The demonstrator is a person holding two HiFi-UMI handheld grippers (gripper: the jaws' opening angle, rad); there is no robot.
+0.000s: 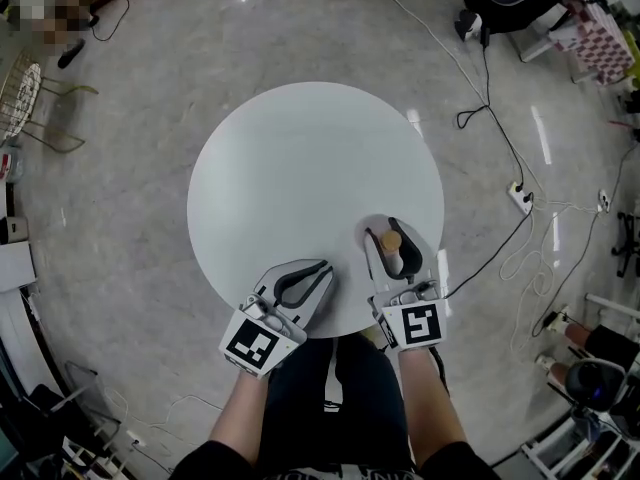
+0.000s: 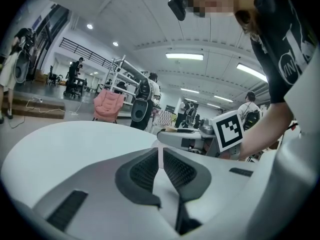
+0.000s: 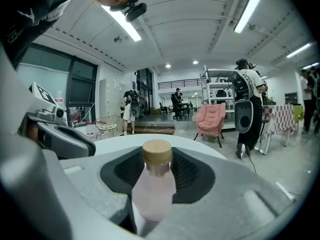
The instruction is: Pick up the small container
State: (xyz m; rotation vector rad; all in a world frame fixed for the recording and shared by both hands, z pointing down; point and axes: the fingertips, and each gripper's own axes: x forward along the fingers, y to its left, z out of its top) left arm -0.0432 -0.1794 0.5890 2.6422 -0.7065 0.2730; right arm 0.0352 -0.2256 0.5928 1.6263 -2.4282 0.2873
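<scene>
Small container: a little pink bottle with a tan cap, upright between the jaws of the right gripper, over the near right part of the round table.
Right gripper: closed round the bottle's body, with the dark pads against its sides and the cap standing clear above them.
Left gripper: jaws together with nothing in them, at the table's near edge just left of the other gripper, taking no part.
Done: the grasp looks made.
Left: the lift. The bottle's base is hidden, so I cannot tell whether it is off the table top yet.
Table: white and round, bearing only the bottle and the two grippers.
Around: cables and a power strip on the floor to the right, a wire chair far left, and a pink armchair with people standing well beyond.
In the way: nothing seems to block a straight lift; the left gripper is near but apart.
</scene>
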